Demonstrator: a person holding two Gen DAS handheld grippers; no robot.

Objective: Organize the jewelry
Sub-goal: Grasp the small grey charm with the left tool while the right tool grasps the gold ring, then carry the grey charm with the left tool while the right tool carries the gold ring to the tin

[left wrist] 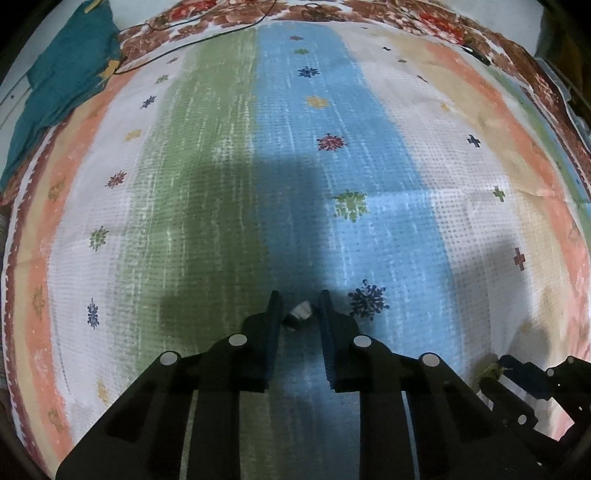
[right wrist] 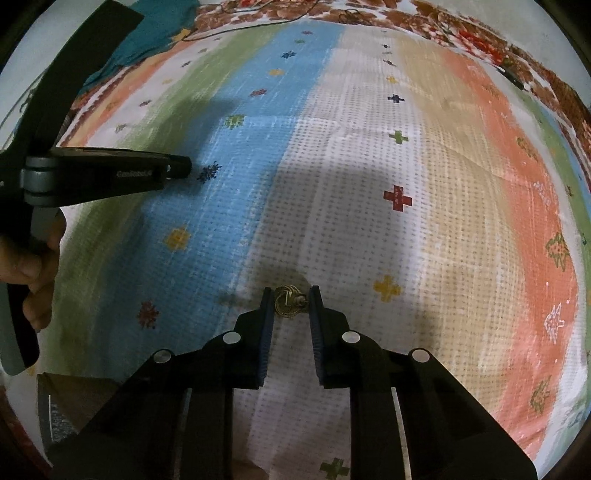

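Observation:
A small silvery-white jewelry piece (left wrist: 300, 313) lies on the blue stripe of the bedsheet (left wrist: 295, 147). My left gripper (left wrist: 300, 301) points steeply down with its jaws closed in on the piece from both sides. A gold ring-shaped earring (right wrist: 290, 301) sits on the white dotted stripe, and my right gripper (right wrist: 290, 295) has both pads against it. In the left wrist view the right gripper (left wrist: 496, 374) shows at the bottom right with the gold earring (left wrist: 489, 367) at its tips. In the right wrist view the left gripper (right wrist: 179, 167) reaches in from the left, held by a hand (right wrist: 26, 273).
A striped, patterned bedsheet (right wrist: 406, 240) covers the whole surface. A teal cloth (left wrist: 62, 81) lies at the far left corner, with a black cable (left wrist: 207, 33) along the far edge. A dark box (right wrist: 62, 406) sits near the bottom left.

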